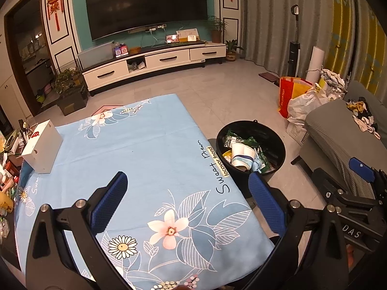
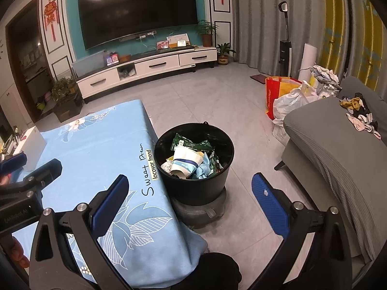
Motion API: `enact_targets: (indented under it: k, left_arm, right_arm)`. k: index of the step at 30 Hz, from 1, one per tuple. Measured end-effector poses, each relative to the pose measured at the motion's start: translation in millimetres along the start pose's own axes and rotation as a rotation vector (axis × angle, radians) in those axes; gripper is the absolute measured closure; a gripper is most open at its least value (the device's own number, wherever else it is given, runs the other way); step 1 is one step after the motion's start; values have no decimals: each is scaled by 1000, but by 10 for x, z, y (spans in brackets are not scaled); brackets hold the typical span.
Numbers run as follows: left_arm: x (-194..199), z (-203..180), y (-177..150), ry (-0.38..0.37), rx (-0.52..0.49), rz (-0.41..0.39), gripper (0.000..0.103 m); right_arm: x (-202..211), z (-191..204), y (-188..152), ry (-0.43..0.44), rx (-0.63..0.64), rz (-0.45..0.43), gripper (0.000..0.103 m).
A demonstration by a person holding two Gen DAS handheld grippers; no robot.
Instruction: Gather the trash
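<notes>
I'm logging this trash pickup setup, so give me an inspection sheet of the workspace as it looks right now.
Surface: table under a blue floral cloth; no loose trash seen on the cloth.
Job's things: black bin on the floor beside the table, holding a paper cup and green wrappers.
Clutter: white box on the cloth's left edge; bags by the grey sofa.
Grippers: left claw and right claw both open, empty.
Cables: cords hanging below the TV.
Surroundings: TV cabinet, potted plants, curtains.
</notes>
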State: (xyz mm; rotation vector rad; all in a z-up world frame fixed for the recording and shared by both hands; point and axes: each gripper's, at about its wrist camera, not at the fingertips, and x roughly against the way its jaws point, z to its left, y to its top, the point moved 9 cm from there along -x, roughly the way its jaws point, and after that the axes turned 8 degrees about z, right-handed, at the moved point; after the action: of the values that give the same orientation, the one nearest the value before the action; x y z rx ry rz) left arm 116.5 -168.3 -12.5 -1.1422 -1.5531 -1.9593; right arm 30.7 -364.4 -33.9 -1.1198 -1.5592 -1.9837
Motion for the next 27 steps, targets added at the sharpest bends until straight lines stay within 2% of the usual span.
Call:
enact_targets:
  k: [27]
  left_arm:
    - [-4,235,-12,25,62,6,3]
  right_arm:
    - [-22,127,11,15,30,-1,4]
